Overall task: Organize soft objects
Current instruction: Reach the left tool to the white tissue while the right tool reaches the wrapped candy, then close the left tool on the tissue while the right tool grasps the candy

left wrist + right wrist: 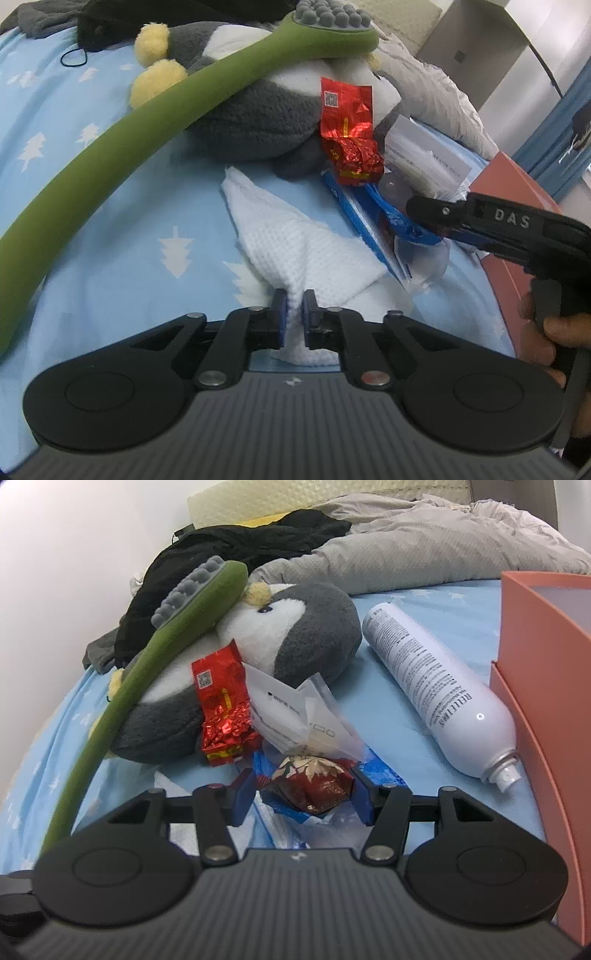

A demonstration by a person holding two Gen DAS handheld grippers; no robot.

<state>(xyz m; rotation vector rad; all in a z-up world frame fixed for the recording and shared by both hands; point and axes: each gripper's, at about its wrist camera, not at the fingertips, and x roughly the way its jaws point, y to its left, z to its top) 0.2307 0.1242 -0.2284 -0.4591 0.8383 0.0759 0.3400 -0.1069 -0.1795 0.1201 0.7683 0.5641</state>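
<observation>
The left gripper [294, 308] is pinching the near edge of the white cloth [295, 243], which is lying on the blue sheet [110, 229] at 6 o'clock from the penguin plush [255, 122]. The right gripper [303, 794] is standing half open around a dark red wrapped packet [314, 786]; I cannot tell if its pads are pressing it.

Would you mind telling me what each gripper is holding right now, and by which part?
The left gripper pinches the white cloth by a bunched near edge. The right gripper straddles a dark red wrapped sweet; its pads do not visibly press it.
</observation>
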